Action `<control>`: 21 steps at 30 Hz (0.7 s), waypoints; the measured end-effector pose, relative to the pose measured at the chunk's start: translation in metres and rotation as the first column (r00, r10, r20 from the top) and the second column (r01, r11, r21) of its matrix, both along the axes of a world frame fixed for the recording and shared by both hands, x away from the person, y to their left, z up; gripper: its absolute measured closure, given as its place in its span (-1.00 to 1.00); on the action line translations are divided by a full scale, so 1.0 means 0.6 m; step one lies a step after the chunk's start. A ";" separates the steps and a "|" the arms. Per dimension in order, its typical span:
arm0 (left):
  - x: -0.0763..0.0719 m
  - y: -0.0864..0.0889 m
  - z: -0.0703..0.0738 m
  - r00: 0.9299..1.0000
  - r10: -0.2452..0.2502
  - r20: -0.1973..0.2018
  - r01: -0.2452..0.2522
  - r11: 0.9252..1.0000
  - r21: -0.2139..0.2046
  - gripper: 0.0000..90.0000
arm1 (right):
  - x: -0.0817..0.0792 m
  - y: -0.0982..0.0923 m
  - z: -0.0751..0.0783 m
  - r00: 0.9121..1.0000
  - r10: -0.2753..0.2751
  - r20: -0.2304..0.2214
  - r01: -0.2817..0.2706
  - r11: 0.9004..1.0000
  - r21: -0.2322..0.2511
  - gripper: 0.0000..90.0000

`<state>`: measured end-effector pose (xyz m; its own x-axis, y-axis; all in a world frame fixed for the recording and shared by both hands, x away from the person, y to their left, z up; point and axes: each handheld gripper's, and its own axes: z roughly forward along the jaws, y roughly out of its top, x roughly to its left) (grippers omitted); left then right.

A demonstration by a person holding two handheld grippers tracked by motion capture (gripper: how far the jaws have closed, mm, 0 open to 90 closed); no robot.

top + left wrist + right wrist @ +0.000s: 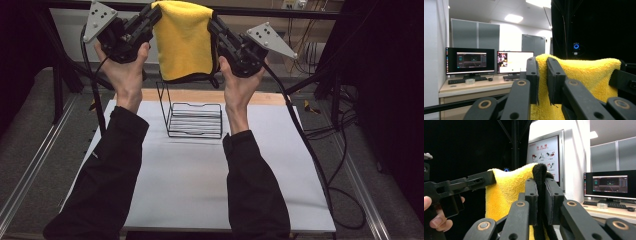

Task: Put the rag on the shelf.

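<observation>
While both forearms rise from six o'clock, the left gripper [152,15] pinches the yellow cloth [183,42] at eleven o'clock and the right gripper [216,25] pinches its black-trimmed edge at one o'clock, above the wire rack [194,120]

The cloth [184,42] hangs between the left gripper [152,16] and the right gripper [216,25], one top corner in each one's jaws, above the wire rack [194,119] standing on the surface [200,190], towards its far edge.
</observation>
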<state>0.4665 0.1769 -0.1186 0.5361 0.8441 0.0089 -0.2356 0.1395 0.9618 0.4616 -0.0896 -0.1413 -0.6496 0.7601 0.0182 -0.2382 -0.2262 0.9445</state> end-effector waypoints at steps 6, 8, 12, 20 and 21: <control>0.020 0.000 0.011 1.000 0.009 -0.002 -0.009 1.000 -0.010 0.79 | 0.025 0.003 0.011 1.000 0.012 0.002 -0.012 1.000 -0.003 0.82; 0.025 -0.001 0.014 1.000 0.013 0.002 -0.013 1.000 -0.005 0.79 | 0.031 0.004 0.014 1.000 0.014 0.001 -0.014 1.000 -0.005 0.82; 0.036 0.000 0.010 1.000 0.025 -0.002 -0.025 1.000 0.002 0.79 | 0.046 0.007 0.013 1.000 0.019 -0.006 -0.019 1.000 -0.010 0.82; 0.062 0.009 -0.024 0.999 0.022 -0.046 -0.021 1.000 0.015 0.79 | 0.066 0.015 -0.013 0.999 0.019 -0.051 -0.021 0.999 -0.033 0.82; 0.064 0.009 -0.030 0.999 0.020 -0.050 -0.019 1.000 0.019 0.79 | 0.067 0.015 -0.018 0.998 0.019 -0.059 -0.021 0.999 -0.031 0.82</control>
